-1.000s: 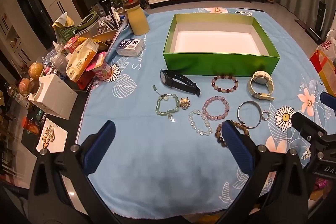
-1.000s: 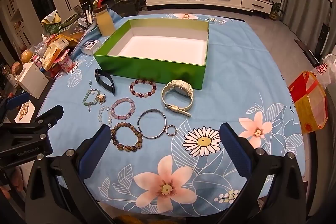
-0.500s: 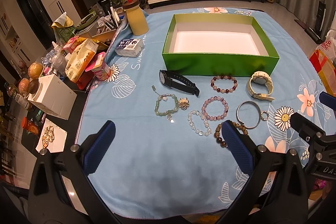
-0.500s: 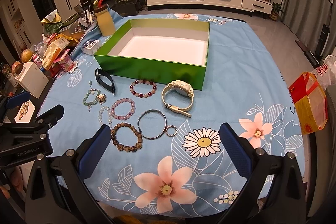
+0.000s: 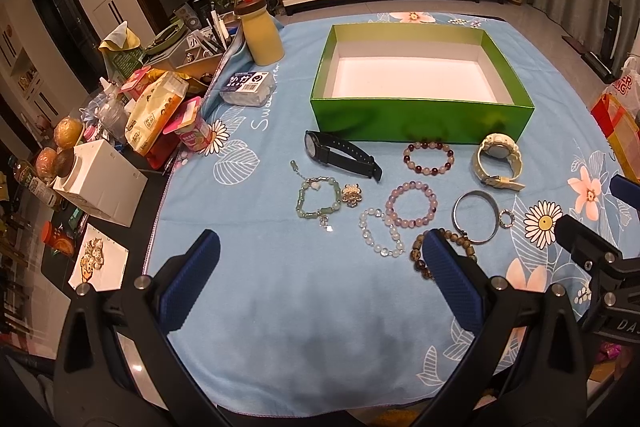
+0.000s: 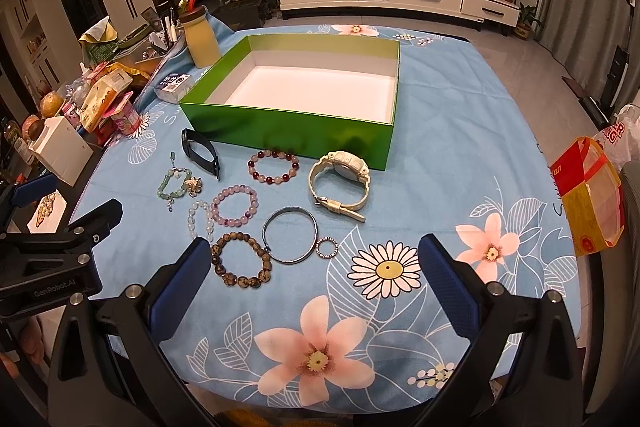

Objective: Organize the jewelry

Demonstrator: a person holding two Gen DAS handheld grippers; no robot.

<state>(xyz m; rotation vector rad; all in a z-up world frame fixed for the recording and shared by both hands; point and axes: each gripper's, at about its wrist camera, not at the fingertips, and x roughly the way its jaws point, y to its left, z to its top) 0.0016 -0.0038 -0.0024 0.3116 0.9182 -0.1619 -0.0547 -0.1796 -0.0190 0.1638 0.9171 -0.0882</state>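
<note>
An empty green box (image 5: 420, 125) (image 6: 288, 131) with a white floor stands on the blue floral cloth. In front of it lie a black watch (image 5: 340, 155) (image 6: 200, 153), a cream watch (image 5: 498, 159) (image 6: 340, 179), a red-and-pink bead bracelet (image 5: 428, 158), a purple bead bracelet (image 6: 235, 206), a green charm bracelet (image 5: 316, 203), a clear bead bracelet (image 5: 380, 237), a brown bead bracelet (image 6: 242, 265), a silver bangle (image 6: 290, 235) and a small ring (image 6: 328, 248). My left gripper (image 5: 320, 259) and right gripper (image 6: 314, 259) are open and empty, above the cloth near the front edge.
A yellow bottle (image 5: 262, 35), a tissue pack (image 5: 248, 89), snack bags (image 5: 156, 111), a white box (image 5: 100, 183) and fruit crowd the table's left side. A red-and-yellow bag (image 6: 590, 195) hangs off the right. The cloth's front edge is just below the grippers.
</note>
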